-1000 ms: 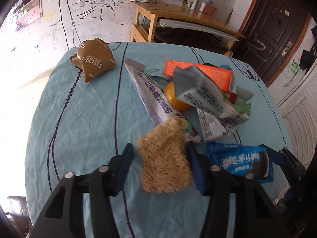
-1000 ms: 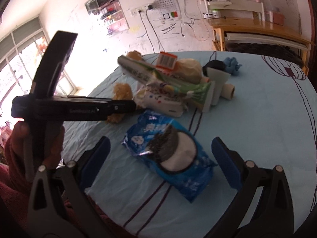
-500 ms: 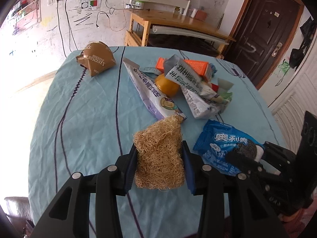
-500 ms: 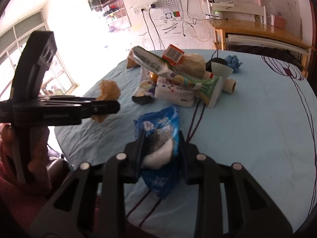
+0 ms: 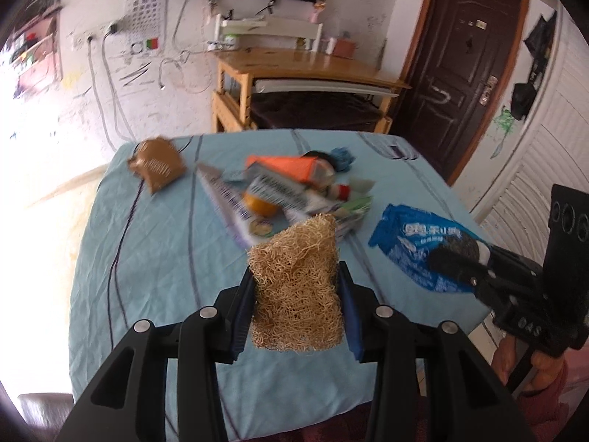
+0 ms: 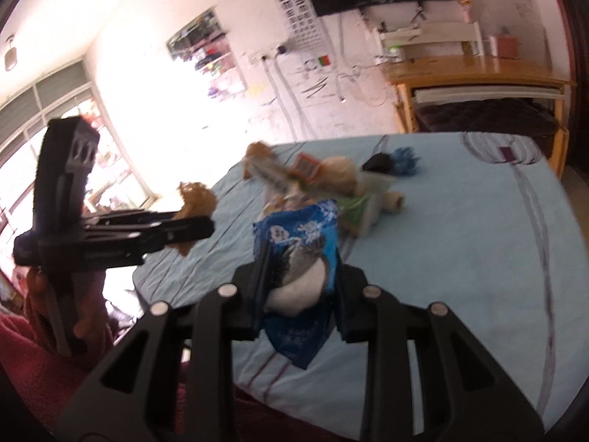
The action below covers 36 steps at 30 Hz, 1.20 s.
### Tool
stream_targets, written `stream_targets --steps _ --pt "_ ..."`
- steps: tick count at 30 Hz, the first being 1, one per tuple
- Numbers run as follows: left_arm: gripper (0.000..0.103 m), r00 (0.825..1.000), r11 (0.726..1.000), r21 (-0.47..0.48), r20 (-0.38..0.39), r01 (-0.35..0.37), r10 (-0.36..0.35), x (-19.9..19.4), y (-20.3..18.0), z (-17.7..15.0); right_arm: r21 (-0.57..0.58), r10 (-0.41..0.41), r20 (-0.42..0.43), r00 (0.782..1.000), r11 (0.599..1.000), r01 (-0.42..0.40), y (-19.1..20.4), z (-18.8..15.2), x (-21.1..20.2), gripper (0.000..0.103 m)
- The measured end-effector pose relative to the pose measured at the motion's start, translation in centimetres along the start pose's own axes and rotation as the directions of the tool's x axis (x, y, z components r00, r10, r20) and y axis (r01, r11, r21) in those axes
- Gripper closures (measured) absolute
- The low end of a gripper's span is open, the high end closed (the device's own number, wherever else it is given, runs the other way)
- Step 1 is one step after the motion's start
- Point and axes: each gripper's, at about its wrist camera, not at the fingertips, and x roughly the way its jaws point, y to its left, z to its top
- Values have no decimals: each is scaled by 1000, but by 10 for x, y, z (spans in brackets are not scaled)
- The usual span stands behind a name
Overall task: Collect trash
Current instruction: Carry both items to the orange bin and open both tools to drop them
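My left gripper (image 5: 296, 291) is shut on a tan loofah sponge (image 5: 296, 280) and holds it lifted above the near part of the table; the sponge also shows in the right wrist view (image 6: 195, 199). My right gripper (image 6: 302, 276) is shut on a blue cookie wrapper (image 6: 305, 250) and holds it above the table's near edge; the wrapper also shows in the left wrist view (image 5: 416, 243). A heap of wrappers and boxes (image 5: 287, 191) lies at the table's middle. A brown biscuit bag (image 5: 158, 164) lies at the far left.
The table wears a light blue cloth (image 5: 147, 258). A wooden desk (image 5: 305, 70) stands behind it by the wall, with a dark door (image 5: 464, 66) to the right. A blue crumpled item (image 6: 405, 158) lies beyond the heap.
Both grippers closed on their items and lifted them: the left raised the sponge, the right raised the blue wrapper. Both pulled back toward the near edge.
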Motion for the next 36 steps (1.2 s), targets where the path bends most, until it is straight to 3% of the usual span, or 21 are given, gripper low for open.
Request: stream_targets --steps 4,9,15,21,25,36 --pt "65 1000 998 59 8 18 -18 1 -27 11 33 -64 55 996 998 62 -25 8 -24 75" --pt "65 999 990 130 7 52 -53 6 -65 24 90 -176 131 976 982 165 -62 12 -63 75" --pt "65 995 973 210 -16 100 -99 21 -121 40 210 -339 181 923 931 300 -124 4 -111 75" --pt "65 984 940 293 -91 175 -155 49 -187 50 340 -480 160 863 847 408 -190 -19 -143 75" --pt "65 974 919 330 -137 218 -182 67 -226 51 399 -509 119 852 810 428 -224 -39 -148 75" --pt "65 939 876 365 -253 317 -234 140 -325 56 477 -501 7 865 762 437 -280 -80 -127 75"
